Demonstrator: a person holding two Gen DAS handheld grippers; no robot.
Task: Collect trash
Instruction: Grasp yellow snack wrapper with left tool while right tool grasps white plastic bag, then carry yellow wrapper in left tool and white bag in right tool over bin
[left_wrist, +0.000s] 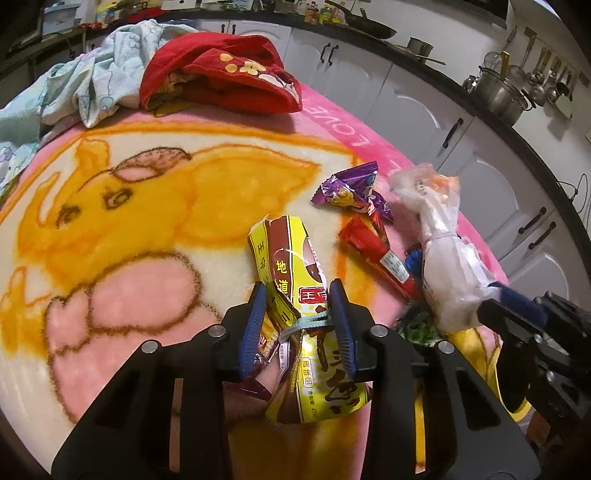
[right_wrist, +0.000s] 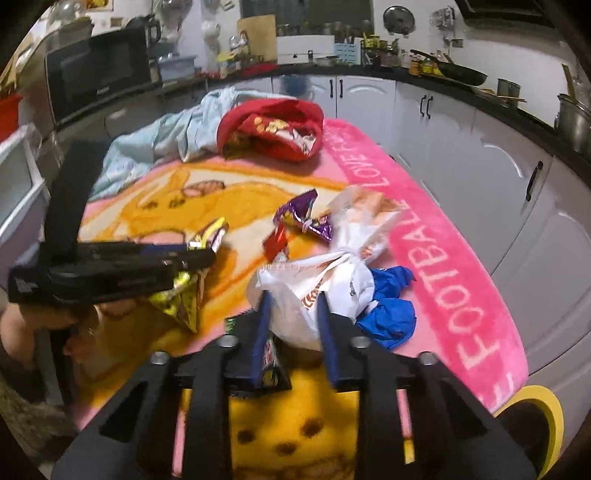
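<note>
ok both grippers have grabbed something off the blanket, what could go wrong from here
1. The left gripper pinches the crumpled yellow and brown snack wrapper at its tied waist; slick foil might slip out when lifted.
2. The right gripper clamps the white tied plastic bag low on its loose film, which may tear or sag.
3. The crumpled blue plastic piece touches that bag and could be dragged off the pink blanket edge.
</note>
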